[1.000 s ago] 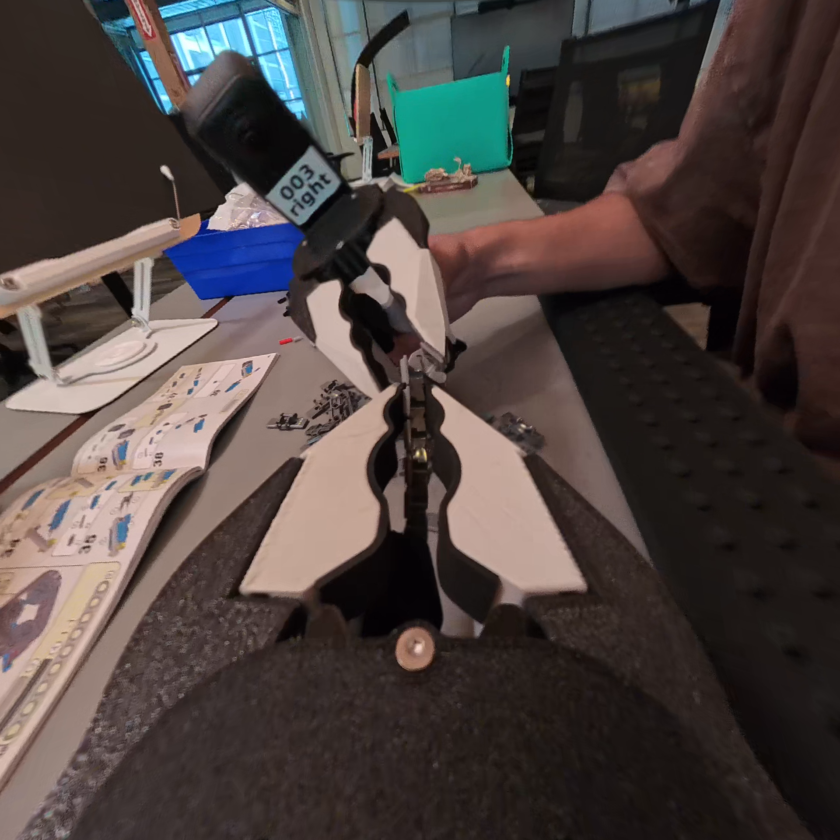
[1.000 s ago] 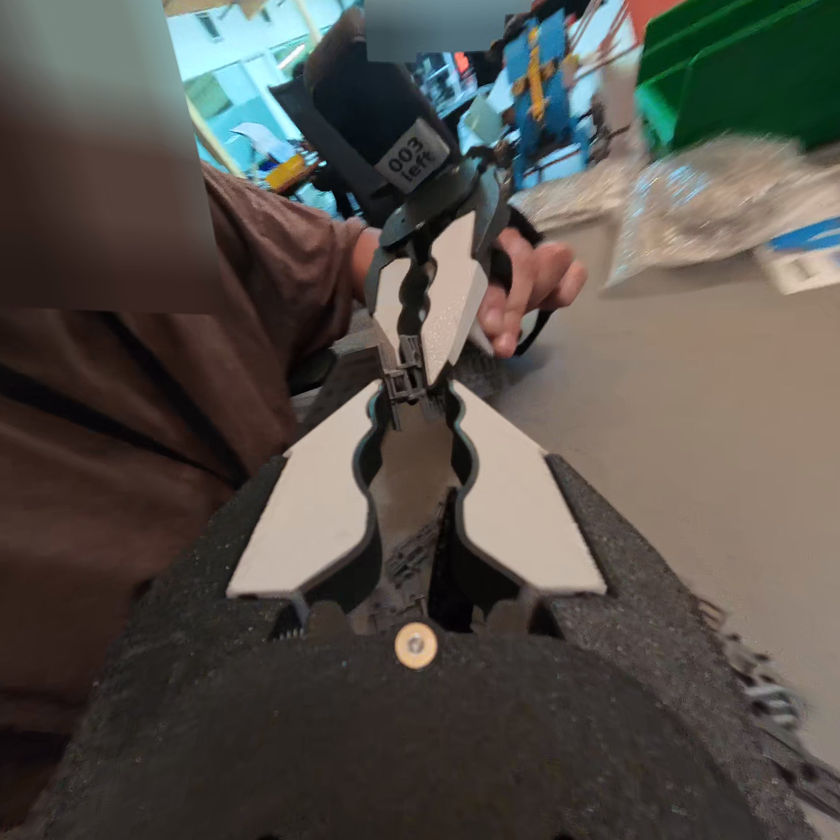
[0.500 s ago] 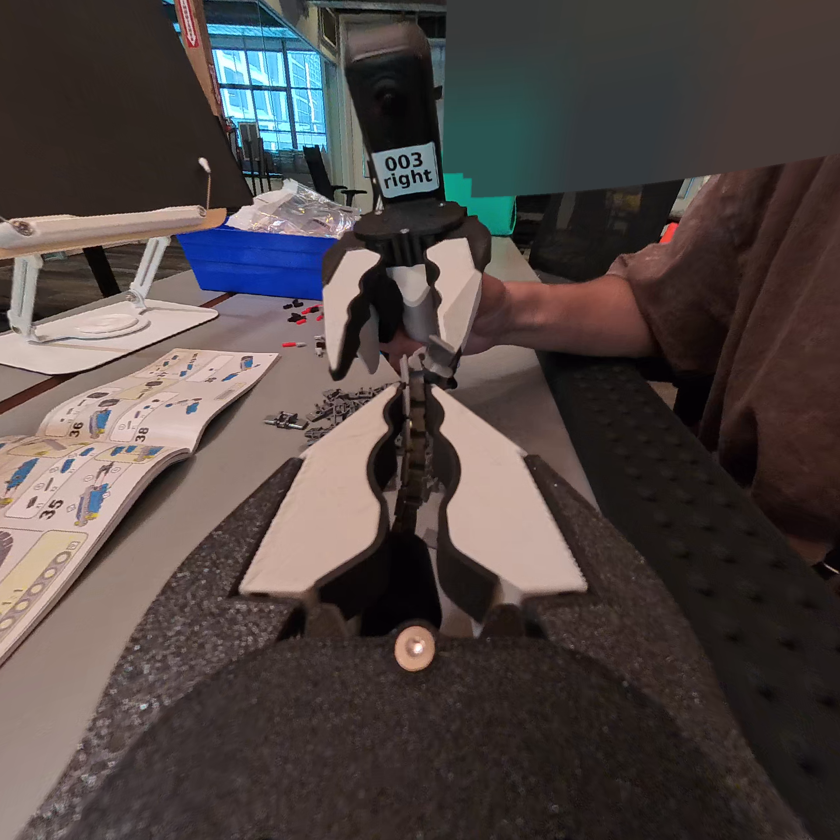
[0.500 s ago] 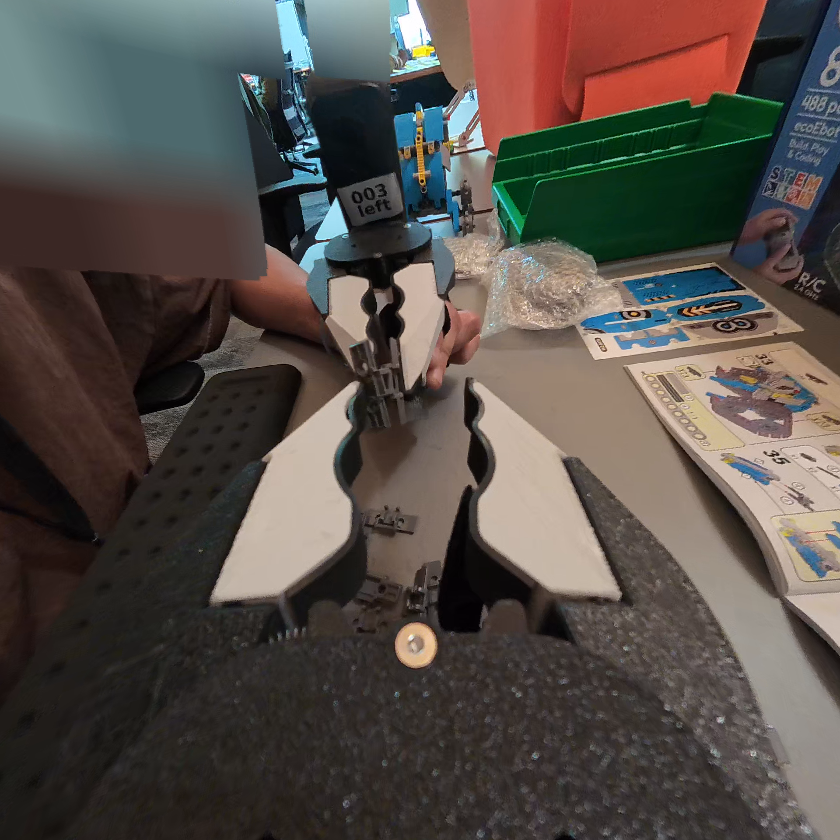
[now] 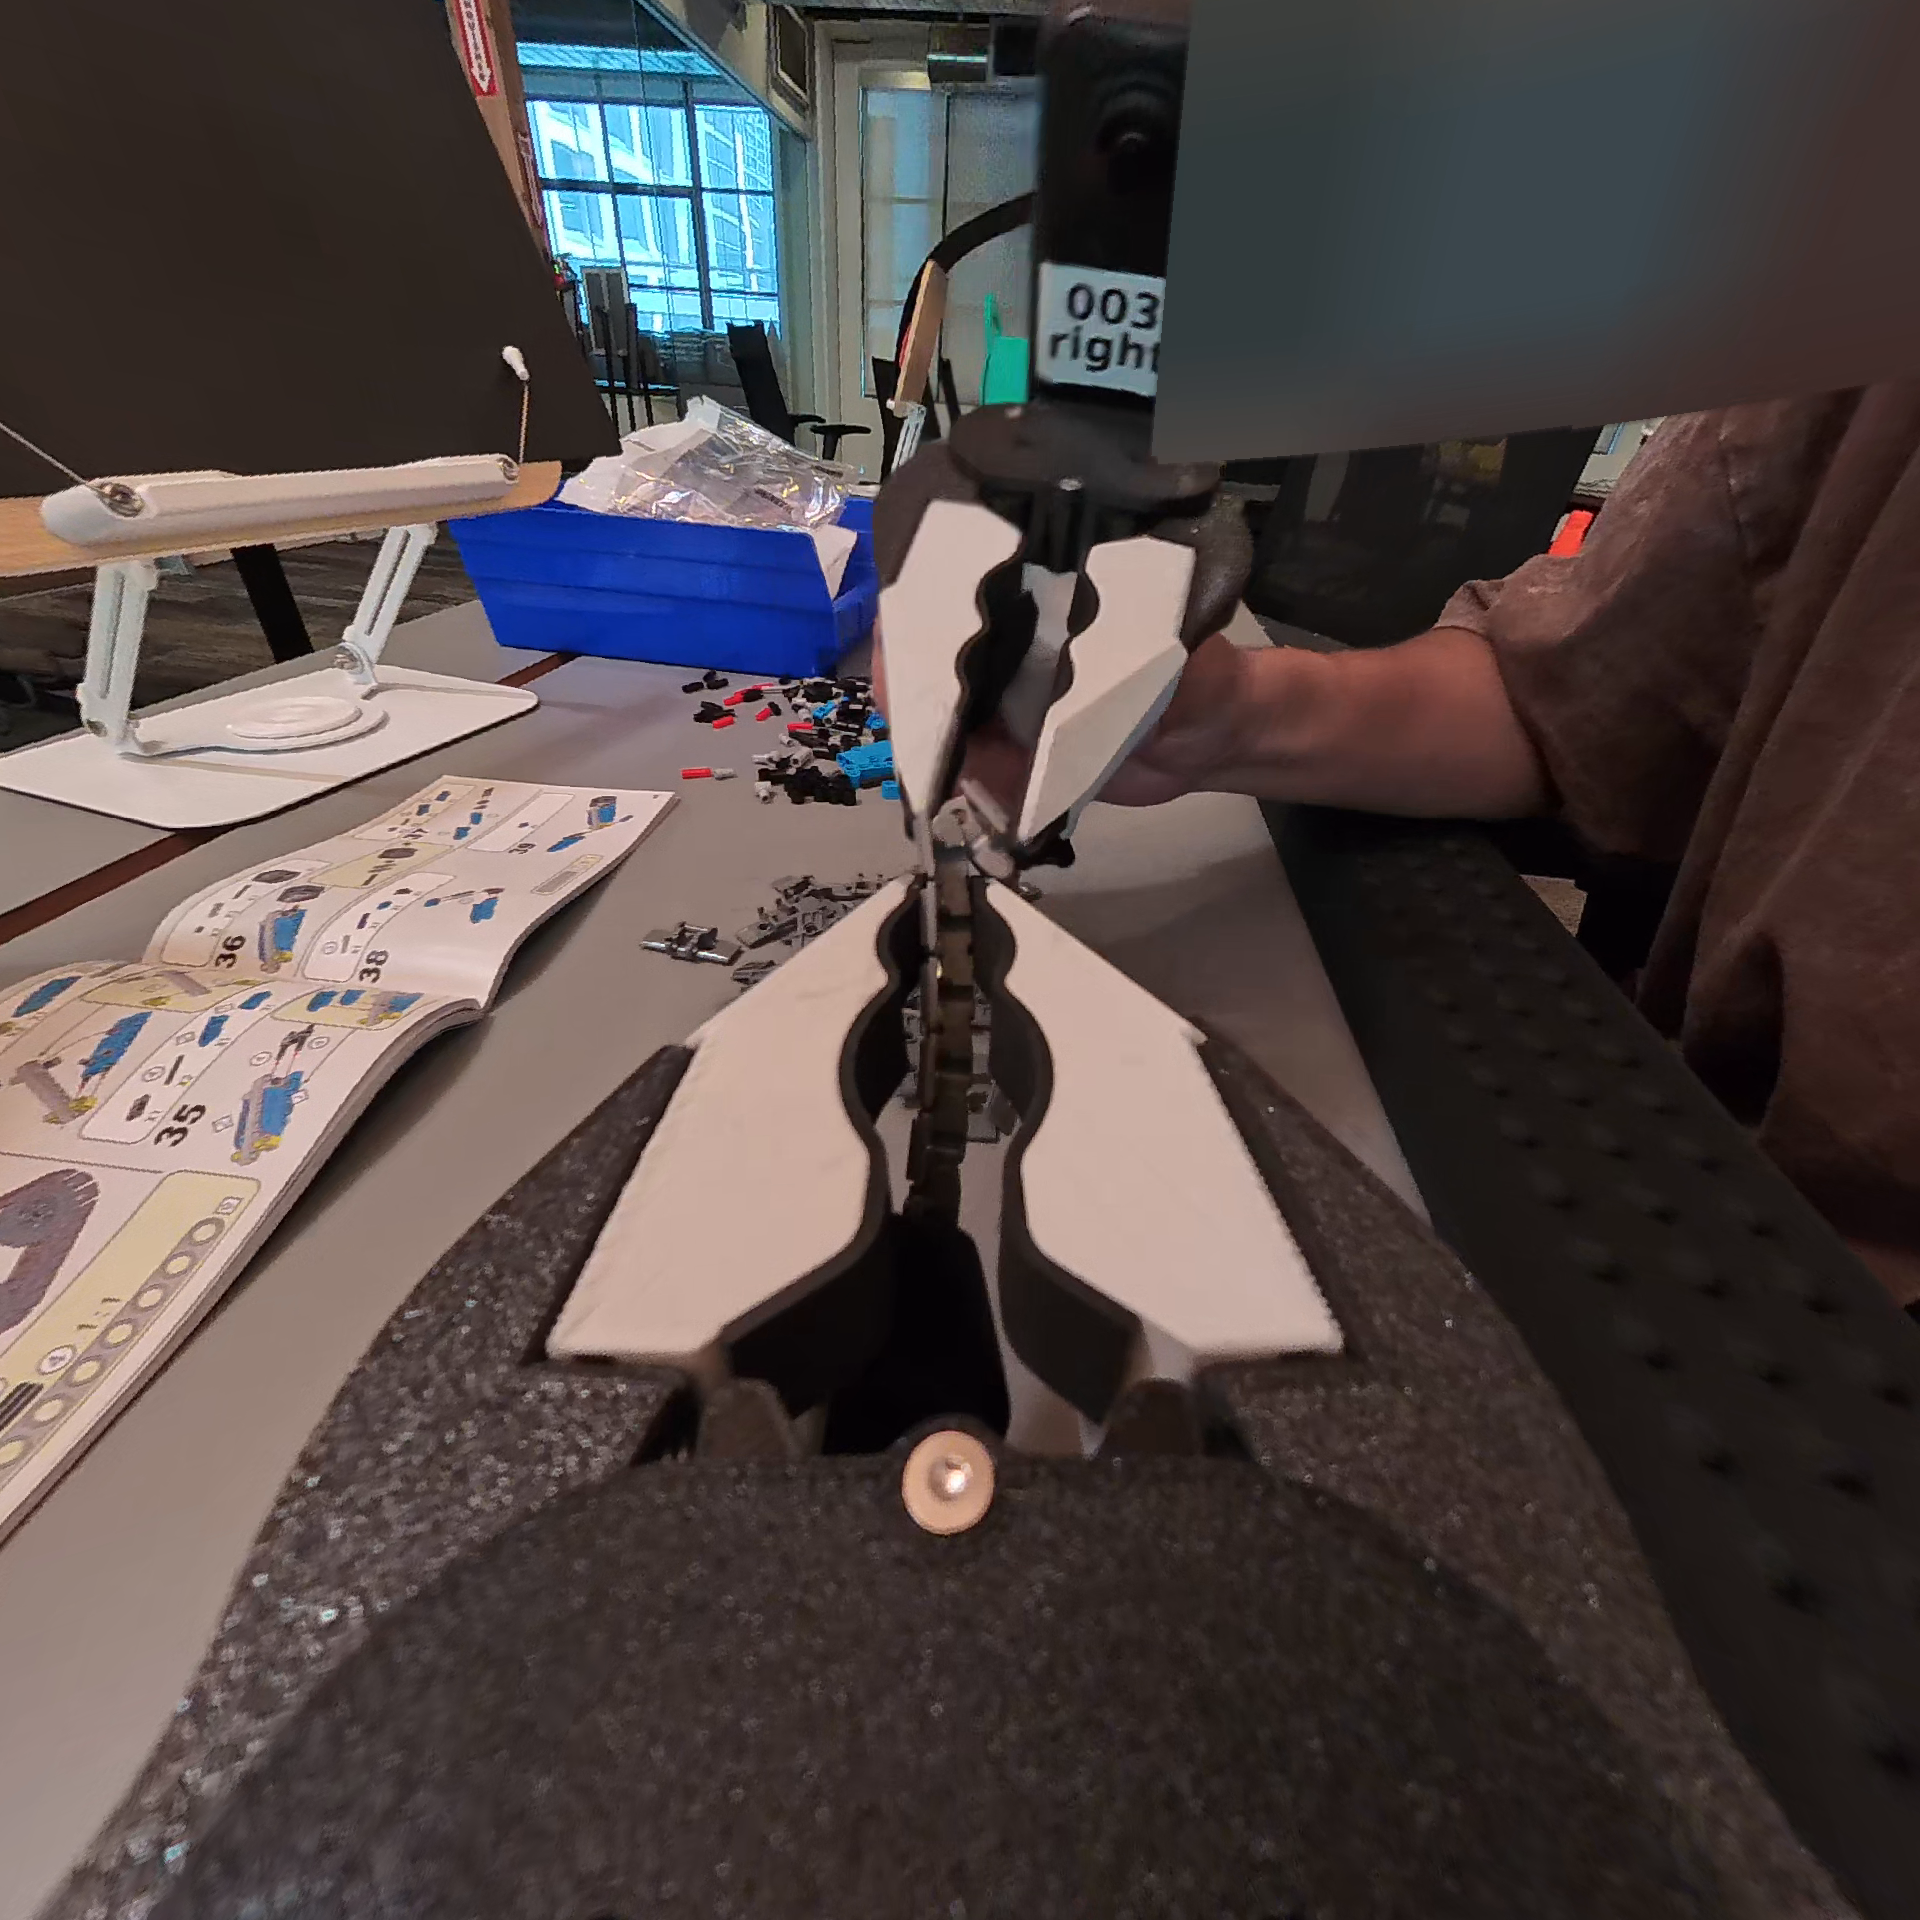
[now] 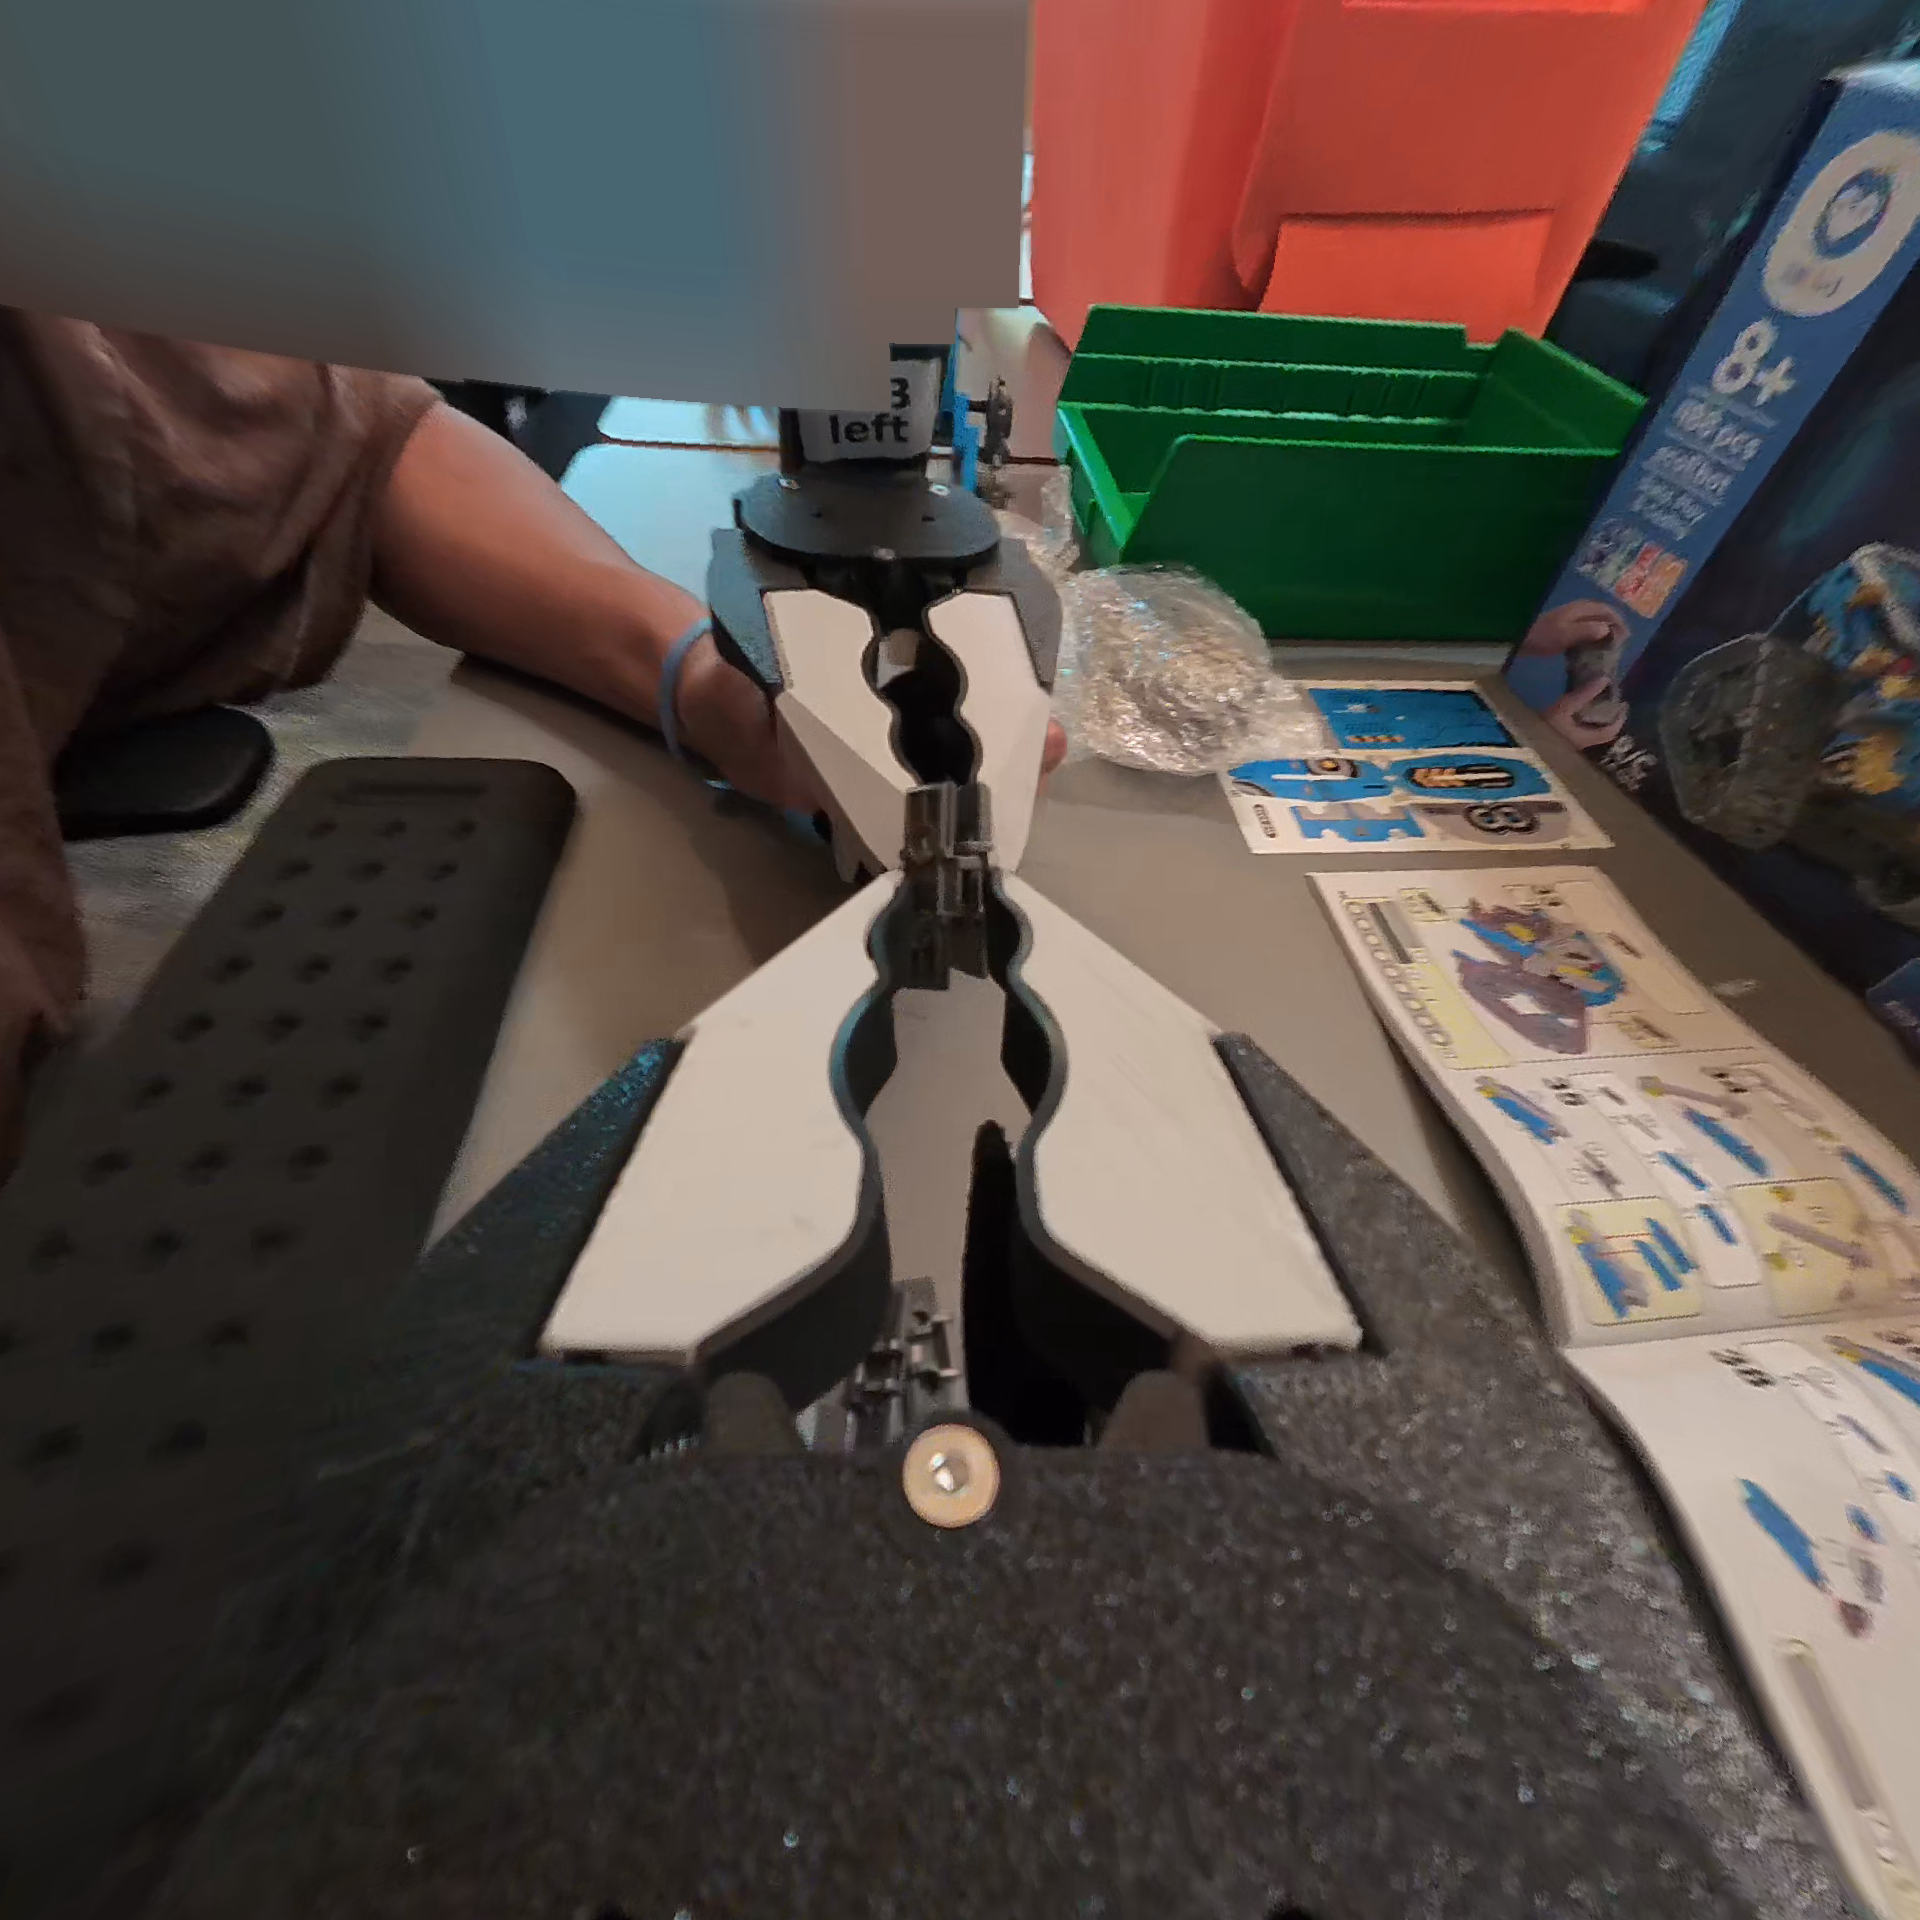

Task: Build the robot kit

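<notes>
Left gripper (image 5: 948,904) is clamped on a grey linked track chain (image 5: 943,1049), held above the grey table (image 5: 582,1039); right gripper (image 6: 940,899) is pinched onto the chain's end link (image 6: 940,883), tip to tip; the chain looks light, articulated, probably floppy between rigid plastic links; grip by link flanks. Instruction booklet (image 5: 208,1039), sticker sheet (image 6: 1413,769) and blue kit box (image 6: 1766,520) bear print, not transcribed.

Grey link chain (image 5: 951,1023), taut between both hand-held grippers.

- A grey table (image 5: 260,1195) is seen in the foreground.
- Daylight is admitted by gridded windows (image 5: 665,197) behind.
- Office chairs (image 5: 774,379) are placed near them.
</notes>
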